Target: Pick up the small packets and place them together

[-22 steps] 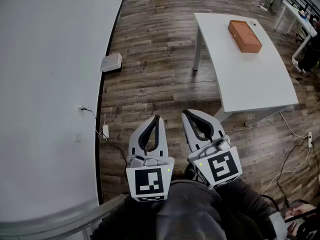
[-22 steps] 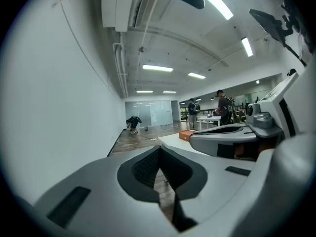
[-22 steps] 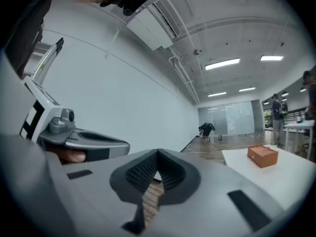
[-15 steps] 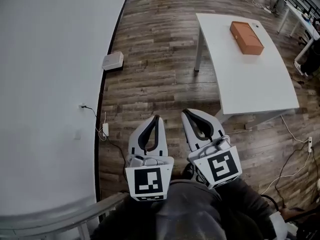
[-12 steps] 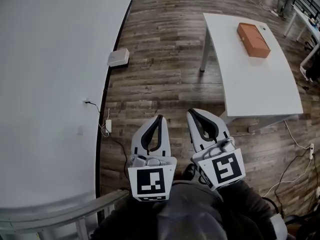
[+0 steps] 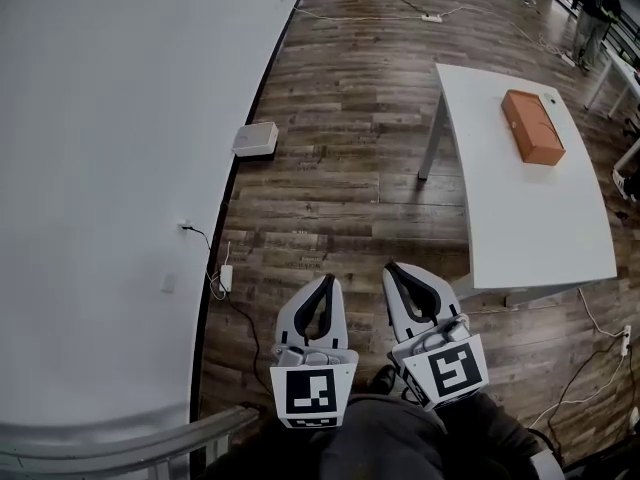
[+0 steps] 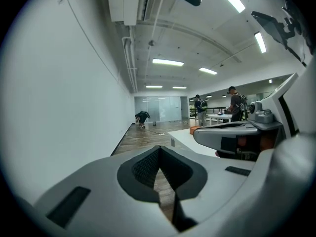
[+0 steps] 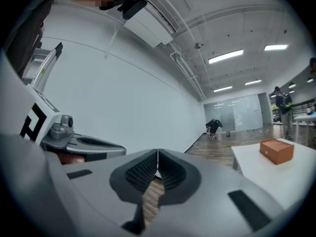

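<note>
– Packets? Can't spot any in any view tbh, just an orange box [image 6: 533, 127] on the white table [image 6: 540, 228], well apart from the left gripper [image 6: 327, 279] and right gripper [image 6: 391, 266].
– Yeah, the right gripper view catches that box too. Both grippers' jaws are pressed together on nothing. Only the head view shows the white device [image 6: 256, 139] on the floor [image 6: 340, 178] by the wall [image 6: 120, 168].

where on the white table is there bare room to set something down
The white smooth table is bare from its near edge up to the orange oblong box, and along the strip left of it. Only the far right part, under the box, is taken.
</note>
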